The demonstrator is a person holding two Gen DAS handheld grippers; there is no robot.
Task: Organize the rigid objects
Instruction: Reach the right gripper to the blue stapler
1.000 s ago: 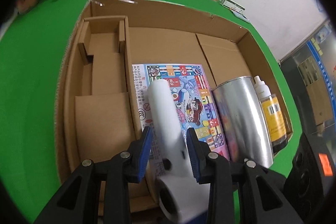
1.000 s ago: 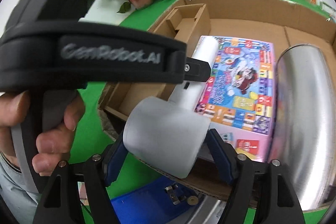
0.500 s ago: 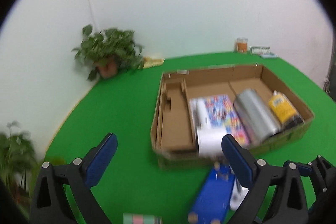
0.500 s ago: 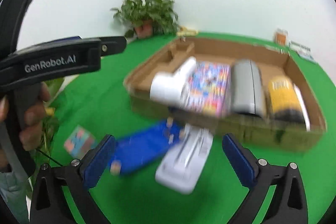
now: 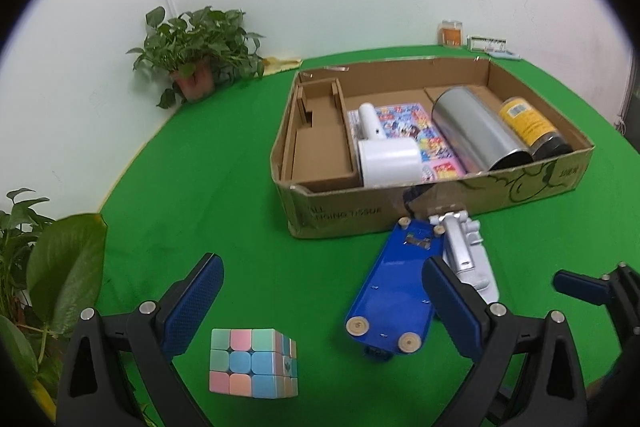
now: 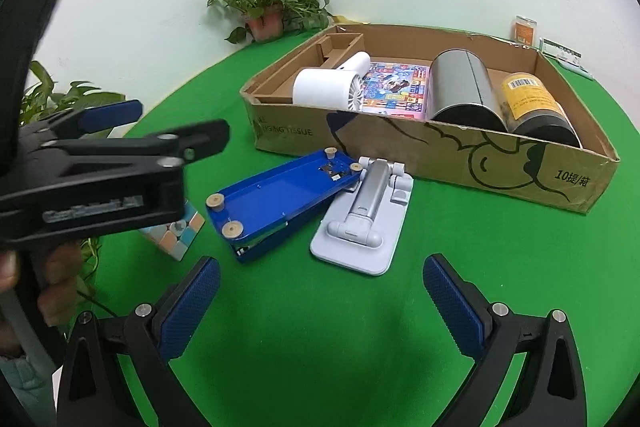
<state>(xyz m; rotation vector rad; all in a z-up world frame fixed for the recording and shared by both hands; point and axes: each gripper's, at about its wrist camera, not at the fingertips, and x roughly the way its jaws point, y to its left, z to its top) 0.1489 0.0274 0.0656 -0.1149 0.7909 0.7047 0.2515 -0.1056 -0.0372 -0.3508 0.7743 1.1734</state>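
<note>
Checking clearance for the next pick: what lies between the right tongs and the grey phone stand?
Only bare green tabletop, seen in the right wrist view: the open right tongs sit just short of the grey phone stand.

Bright, even light – soft shadows, fisheye-warped dark corners.

Both grippers hang above the green counter (image 6: 320, 347), short of the cardboard box (image 5: 440, 203) and tilted down toward it. The left gripper (image 5: 322, 301) has just spread its blue-padded fingers (image 5: 192, 303) wide, nothing between them. The right gripper (image 6: 320, 307) has likewise just opened fully and is empty. A hand (image 6: 52, 279) wraps the left gripper's handle, seen at the right wrist view's left edge.
</note>
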